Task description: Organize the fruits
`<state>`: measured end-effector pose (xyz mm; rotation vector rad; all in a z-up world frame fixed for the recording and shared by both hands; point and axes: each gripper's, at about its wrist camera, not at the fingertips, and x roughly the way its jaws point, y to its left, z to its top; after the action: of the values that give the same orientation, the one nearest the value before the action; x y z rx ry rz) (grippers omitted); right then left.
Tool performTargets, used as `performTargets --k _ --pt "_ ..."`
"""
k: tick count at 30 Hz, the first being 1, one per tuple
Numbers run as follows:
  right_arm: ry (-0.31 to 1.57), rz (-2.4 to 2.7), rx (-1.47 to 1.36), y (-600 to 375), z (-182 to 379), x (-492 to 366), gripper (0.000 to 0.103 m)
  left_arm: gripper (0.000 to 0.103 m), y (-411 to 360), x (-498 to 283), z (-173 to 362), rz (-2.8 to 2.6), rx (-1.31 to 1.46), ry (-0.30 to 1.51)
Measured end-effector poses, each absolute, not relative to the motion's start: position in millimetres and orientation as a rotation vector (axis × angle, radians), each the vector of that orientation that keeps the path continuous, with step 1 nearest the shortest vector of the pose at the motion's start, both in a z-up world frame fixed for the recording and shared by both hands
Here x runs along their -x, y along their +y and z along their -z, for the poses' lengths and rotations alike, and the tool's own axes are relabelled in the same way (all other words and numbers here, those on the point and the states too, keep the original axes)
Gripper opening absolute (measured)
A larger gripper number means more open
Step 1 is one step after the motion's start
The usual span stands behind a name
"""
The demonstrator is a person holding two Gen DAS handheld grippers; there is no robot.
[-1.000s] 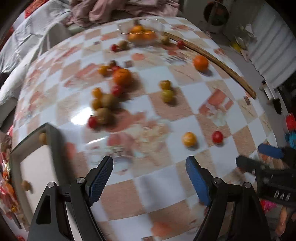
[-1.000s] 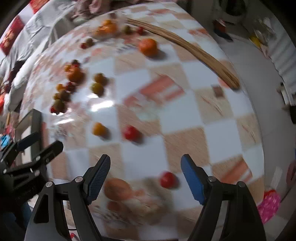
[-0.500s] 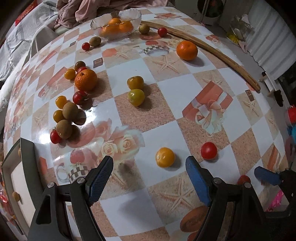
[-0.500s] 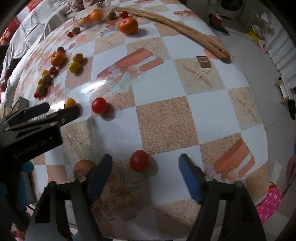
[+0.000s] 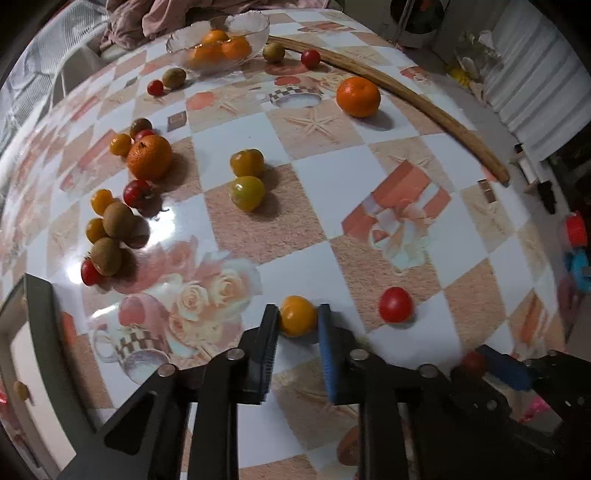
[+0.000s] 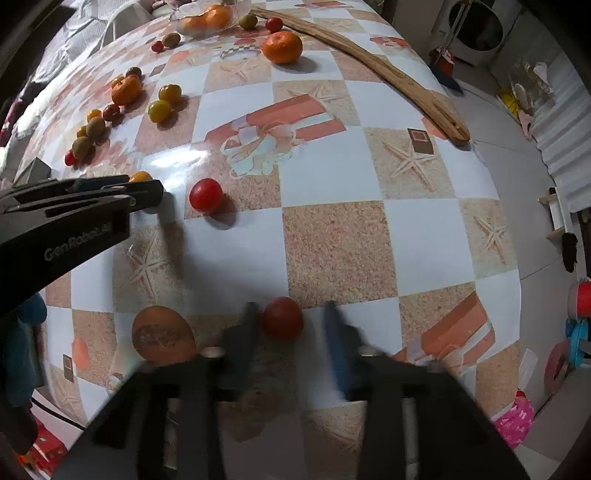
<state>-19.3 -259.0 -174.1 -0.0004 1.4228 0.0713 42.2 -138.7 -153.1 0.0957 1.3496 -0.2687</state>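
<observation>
While left gripper (image 5: 297,321) pinches a yellow cherry tomato (image 5: 297,315) on the checkered tablecloth (image 5: 332,177), right gripper (image 6: 291,323), blurred, straddles a red cherry tomato (image 6: 283,318), fingers not clearly touching. Glass bowl (image 5: 218,44) of oranges sits far back.

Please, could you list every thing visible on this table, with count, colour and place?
Table: one, checked white and tan.
Glass bowl: one, clear, far edge, holds oranges.
Loose oranges: two, orange, far right and left.
Kiwis: about four, brown, near bowl and left.
Red tomatoes: about six, scattered.
Yellow tomatoes: about six, middle and left.
Wooden stick: one, tan, right edge.
Left hand-held gripper: black and blue, shut on yellow tomato.
Right hand-held gripper: open around red tomato.
</observation>
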Motion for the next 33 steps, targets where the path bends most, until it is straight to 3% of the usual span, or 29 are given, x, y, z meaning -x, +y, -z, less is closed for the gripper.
performTargets --k 8,23,25,26,27,33 --pt "1.436 -0.109 -0.131 -273.4 166.6 9.8 0.023 0.022 -110.4 -40.1 131.6 0.265 0.002 1.337" --pt "1.423 -0.178 -0.124 -244.6 151.9 -3.7 0.023 0.023 -72.8 -24.8 117.4 0.224 0.017 1.303" --pt "1.426 -0.177 -0.118 -243.3 151.4 -3.4 0.023 0.038 -77.8 -23.2 123.1 0.238 0.011 1.316" --pt "1.426 -0.177 -0.113 -243.0 151.2 -3.1 0.023 0.065 -79.5 -22.4 124.4 0.239 0.011 1.313" --pt "1.427 -0.176 -0.11 -244.0 151.0 -2.5 0.023 0.073 -80.9 -20.8 123.3 0.236 0.015 1.289" --pt "1.433 -0.143 -0.127 -256.5 153.4 1.8 0.023 0.073 -99.4 -21.7 134.2 0.249 -0.032 1.3"
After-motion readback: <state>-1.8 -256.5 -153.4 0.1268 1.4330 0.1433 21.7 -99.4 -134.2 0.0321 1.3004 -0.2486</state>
